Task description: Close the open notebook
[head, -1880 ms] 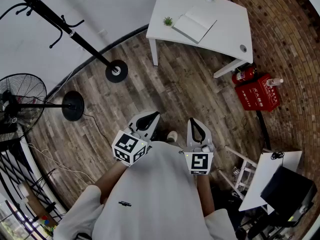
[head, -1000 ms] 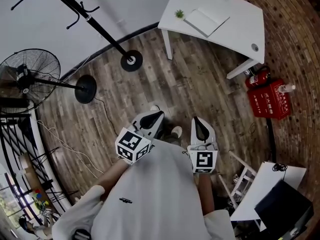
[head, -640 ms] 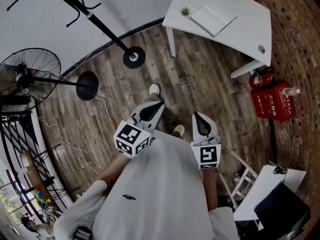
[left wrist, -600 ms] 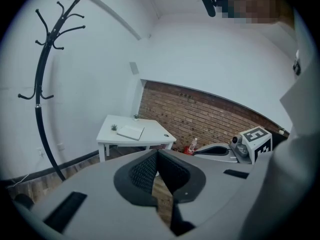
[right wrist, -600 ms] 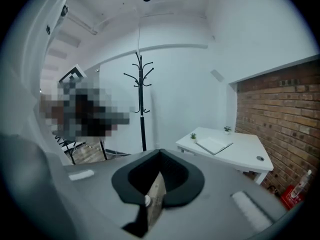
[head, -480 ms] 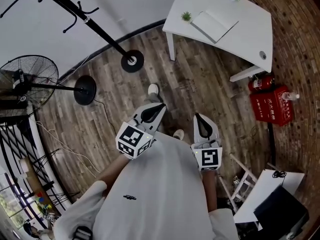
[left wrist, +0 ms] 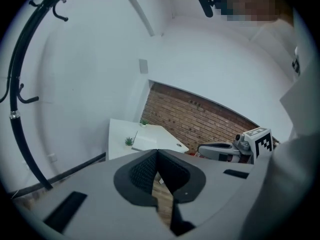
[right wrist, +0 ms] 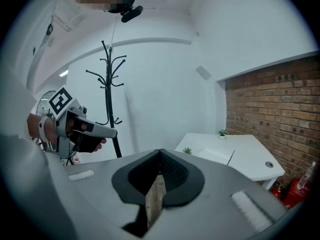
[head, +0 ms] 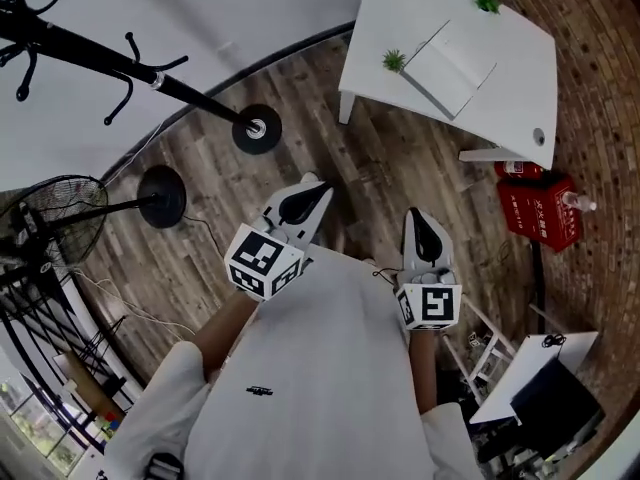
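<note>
An open white notebook (head: pixel 450 68) lies on a white table (head: pixel 515 93) far ahead of me, at the top right of the head view. My left gripper (head: pixel 322 186) and right gripper (head: pixel 415 214) are held side by side in front of my body, over the wooden floor, well short of the table. Both are shut with nothing between their jaws. The left gripper view shows its gripper (left wrist: pixel 157 151) below the distant notebook (left wrist: pixel 145 142). In the right gripper view the notebook (right wrist: pixel 216 155) lies beyond that gripper (right wrist: pixel 160 151).
Two small potted plants (head: pixel 394 60) (head: pixel 487 1) stand on the table by the notebook. A black coat rack (head: pixel 150 78) and a floor fan (head: pixel 60 218) stand at the left. A red box (head: pixel 540 213) sits by the brick wall. More furniture (head: pixel 540 373) is at the lower right.
The whole view has shifted as I walked across the floor; the table and notebook appear nearer. Both grippers stay shut and side by side.
</note>
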A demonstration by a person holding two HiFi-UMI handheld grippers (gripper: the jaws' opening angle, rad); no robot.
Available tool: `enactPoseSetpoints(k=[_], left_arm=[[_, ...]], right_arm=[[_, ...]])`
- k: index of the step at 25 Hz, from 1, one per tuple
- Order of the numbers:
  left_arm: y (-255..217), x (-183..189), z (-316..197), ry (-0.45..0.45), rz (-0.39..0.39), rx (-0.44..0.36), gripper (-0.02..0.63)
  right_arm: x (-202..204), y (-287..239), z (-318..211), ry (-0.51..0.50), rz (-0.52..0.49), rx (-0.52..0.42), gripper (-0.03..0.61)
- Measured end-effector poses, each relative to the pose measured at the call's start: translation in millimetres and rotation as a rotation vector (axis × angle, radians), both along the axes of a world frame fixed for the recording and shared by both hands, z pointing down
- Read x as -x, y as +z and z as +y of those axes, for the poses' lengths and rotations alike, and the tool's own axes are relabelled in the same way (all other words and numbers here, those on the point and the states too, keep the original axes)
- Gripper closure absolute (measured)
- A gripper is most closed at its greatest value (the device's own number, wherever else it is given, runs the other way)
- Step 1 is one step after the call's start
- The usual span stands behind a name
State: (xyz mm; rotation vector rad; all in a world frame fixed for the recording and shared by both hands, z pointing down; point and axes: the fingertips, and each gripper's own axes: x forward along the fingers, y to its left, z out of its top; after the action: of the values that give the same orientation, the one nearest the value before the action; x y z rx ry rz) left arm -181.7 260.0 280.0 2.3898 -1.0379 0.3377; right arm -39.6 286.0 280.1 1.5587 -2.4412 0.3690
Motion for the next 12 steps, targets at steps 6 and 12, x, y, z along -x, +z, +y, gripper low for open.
enactPoseSetpoints(k=[6, 12], left_arm=[[13, 44, -68, 0.041, 0.029, 0.040, 0.604], [17, 62, -106, 0.037, 0.060, 0.062, 0.604]], right_arm=[[39, 9, -64, 0.046, 0.040, 0.051, 0.568], [57, 8, -101, 0.067, 0.035, 0.073, 0.568]])
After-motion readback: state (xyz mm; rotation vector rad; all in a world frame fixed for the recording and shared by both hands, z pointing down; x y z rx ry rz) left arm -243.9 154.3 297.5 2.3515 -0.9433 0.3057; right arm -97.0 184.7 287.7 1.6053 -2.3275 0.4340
